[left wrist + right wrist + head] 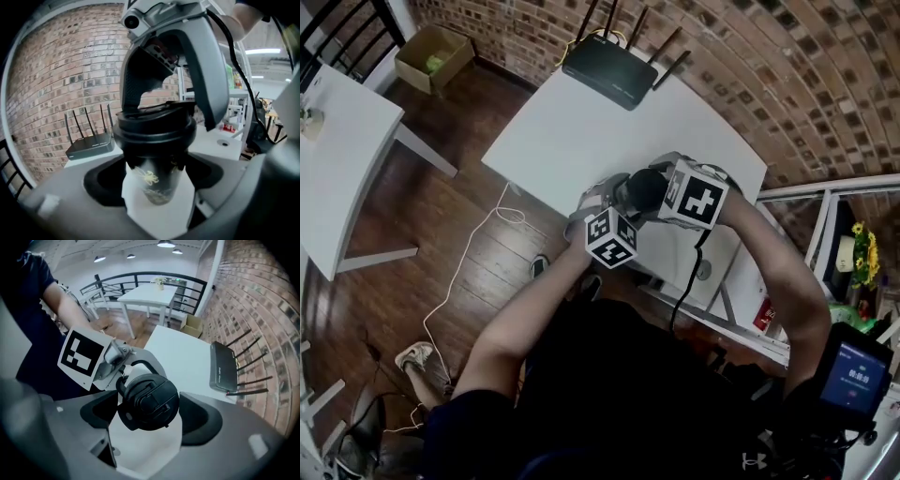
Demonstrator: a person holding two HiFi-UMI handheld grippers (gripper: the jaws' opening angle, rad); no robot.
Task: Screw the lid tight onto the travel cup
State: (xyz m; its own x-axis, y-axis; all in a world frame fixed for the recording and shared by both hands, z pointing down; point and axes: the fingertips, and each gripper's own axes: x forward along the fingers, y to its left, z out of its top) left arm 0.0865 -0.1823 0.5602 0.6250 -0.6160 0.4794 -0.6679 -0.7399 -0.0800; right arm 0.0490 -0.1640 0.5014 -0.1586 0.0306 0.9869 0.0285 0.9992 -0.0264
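Note:
The travel cup (pixel 152 180) is dark with a gold emblem and carries a black lid (pixel 154 126). It is held above the near edge of the white table (pixel 572 131). My left gripper (pixel 154 185) is shut on the cup's body, low on its sides. My right gripper (pixel 149 414) comes at the lid (pixel 149 401) head-on, a pad on each side of it. A thin gap shows beside its fingers (pixel 208 93), so it stands open around the lid. In the head view both grippers meet at the lid (pixel 645 190), and the cup body is hidden under them.
A black router (pixel 609 67) with several antennas sits at the table's far edge. A second white table (pixel 337 150) and a cardboard box (pixel 434 56) stand to the left over wooden floor. Metal shelving (pixel 825 216) rises on the right, and a white cable (pixel 459 272) trails across the floor.

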